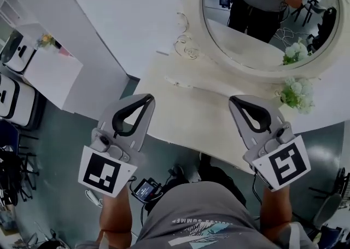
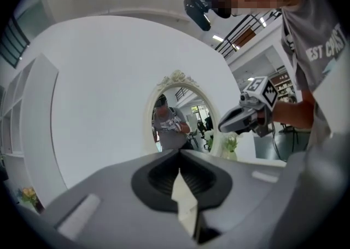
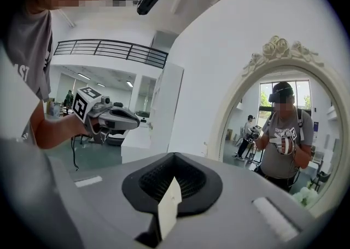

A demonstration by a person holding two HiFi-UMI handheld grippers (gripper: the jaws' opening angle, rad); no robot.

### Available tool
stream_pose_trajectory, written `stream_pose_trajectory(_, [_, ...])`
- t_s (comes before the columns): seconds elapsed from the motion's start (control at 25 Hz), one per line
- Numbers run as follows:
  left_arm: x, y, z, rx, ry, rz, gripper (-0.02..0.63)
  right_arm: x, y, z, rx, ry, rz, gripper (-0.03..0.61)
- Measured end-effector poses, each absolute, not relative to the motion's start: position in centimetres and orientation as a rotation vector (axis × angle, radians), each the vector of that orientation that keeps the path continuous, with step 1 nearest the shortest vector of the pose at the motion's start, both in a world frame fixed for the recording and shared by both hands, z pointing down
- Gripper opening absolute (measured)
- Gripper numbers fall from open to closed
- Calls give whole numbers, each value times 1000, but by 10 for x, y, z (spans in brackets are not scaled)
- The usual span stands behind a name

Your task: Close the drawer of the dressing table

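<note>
The cream dressing table [image 1: 186,116] stands below me, seen from above, and its front edge hides the drawer. My left gripper [image 1: 148,98] hovers over the top's near left edge, jaws shut with nothing between them. Over the near right part of the top, my right gripper [image 1: 234,100] is likewise shut and empty. In the left gripper view the closed tips [image 2: 178,152] point at the oval mirror [image 2: 175,116], and the right gripper [image 2: 225,126] shows beside it. The right gripper view has its own shut tips [image 3: 174,155] low in the frame, with the left gripper [image 3: 134,121] at the left.
An oval mirror [image 1: 262,12] with a carved cream frame stands at the back of the table, reflecting the person. White flowers [image 1: 298,93] sit at its right foot. A white cabinet [image 1: 49,73] and dark chairs [image 1: 11,97] stand to the left.
</note>
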State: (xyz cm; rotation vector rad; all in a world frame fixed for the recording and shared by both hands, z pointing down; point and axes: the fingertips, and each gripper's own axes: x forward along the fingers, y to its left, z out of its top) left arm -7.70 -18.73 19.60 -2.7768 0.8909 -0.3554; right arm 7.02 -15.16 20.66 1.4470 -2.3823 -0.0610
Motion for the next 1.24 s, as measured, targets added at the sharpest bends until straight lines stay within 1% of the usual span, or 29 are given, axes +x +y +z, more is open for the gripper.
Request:
stream_pose_trajectory(0.2, [-79, -162, 180, -2733, 834, -335, 3, 65, -133, 190, 1461, -2378, -146, 0])
stream_pose_trajectory(0.4, [-82, -145, 180, -2729, 810, -345, 3, 59, -115, 186, 1441, -2368, -148, -1])
stream_pose_trajectory(1.24, [-80, -137, 184, -2752, 777, -339, 3, 60, -96, 181, 1493, -2332, -144, -1])
